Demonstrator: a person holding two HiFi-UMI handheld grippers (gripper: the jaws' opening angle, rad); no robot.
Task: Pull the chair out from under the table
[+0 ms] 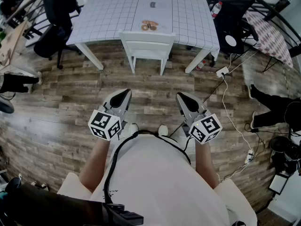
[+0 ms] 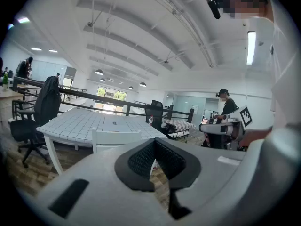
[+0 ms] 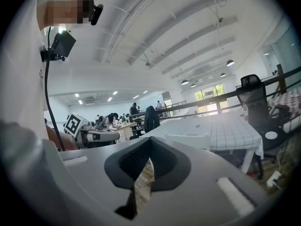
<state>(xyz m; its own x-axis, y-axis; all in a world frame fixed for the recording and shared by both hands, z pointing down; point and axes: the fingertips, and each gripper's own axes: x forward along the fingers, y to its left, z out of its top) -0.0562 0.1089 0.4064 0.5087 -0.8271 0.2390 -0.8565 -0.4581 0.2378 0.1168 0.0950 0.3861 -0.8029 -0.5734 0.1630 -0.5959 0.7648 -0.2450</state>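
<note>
A white chair (image 1: 147,45) stands pushed under the near edge of a white table with a checked cloth (image 1: 113,13); its backrest (image 2: 116,138) faces me, and it also shows ahead as the chair (image 3: 188,141). My left gripper (image 1: 124,94) and right gripper (image 1: 181,98) hang side by side in front of my body, well short of the chair, over the wooden floor. Both are shut with nothing between the jaws. In the left gripper view the gripper (image 2: 154,160) points toward the chair; in the right gripper view the gripper (image 3: 149,159) does likewise.
Black office chairs stand at the table's left (image 1: 56,18) and right (image 1: 233,13). A power strip and white cable (image 1: 222,71) trail over the floor at the right. A person's legs (image 1: 273,105) reach in from the right edge. A small round thing (image 1: 149,26) lies on the table.
</note>
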